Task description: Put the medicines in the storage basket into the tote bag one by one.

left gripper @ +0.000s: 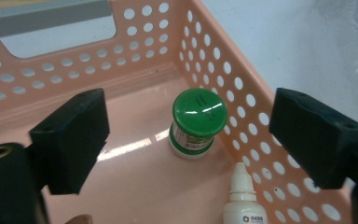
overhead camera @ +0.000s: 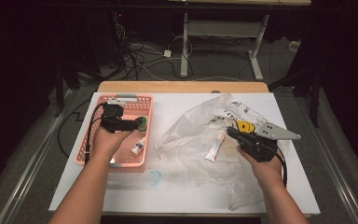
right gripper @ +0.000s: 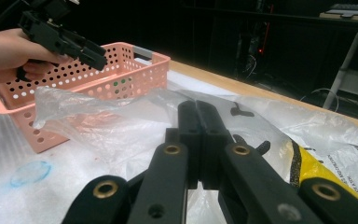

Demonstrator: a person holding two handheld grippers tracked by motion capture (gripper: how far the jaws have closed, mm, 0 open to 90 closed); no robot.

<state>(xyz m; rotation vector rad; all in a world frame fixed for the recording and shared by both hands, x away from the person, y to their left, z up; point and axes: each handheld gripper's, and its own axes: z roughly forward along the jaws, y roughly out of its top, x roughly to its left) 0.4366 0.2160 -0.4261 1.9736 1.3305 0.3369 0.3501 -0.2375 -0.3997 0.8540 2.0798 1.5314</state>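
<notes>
Left gripper view gives me my left gripper [left gripper: 189,140] jaws apart above the green-lidded jar [left gripper: 196,123]; right gripper view shows my right gripper [right gripper: 198,135] jaws together, over the plastic bag [right gripper: 121,121].

You see the green-lidded jar [left gripper: 197,122] standing upright on the pink basket's [left gripper: 223,60] floor, close against its right wall, the small white dropper bottle [left gripper: 243,201] just beside it.

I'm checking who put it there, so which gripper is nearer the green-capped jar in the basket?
Left. The left gripper hovers open right above the jar inside the basket. The right gripper is shut, away across the table over the plastic bag.
</notes>
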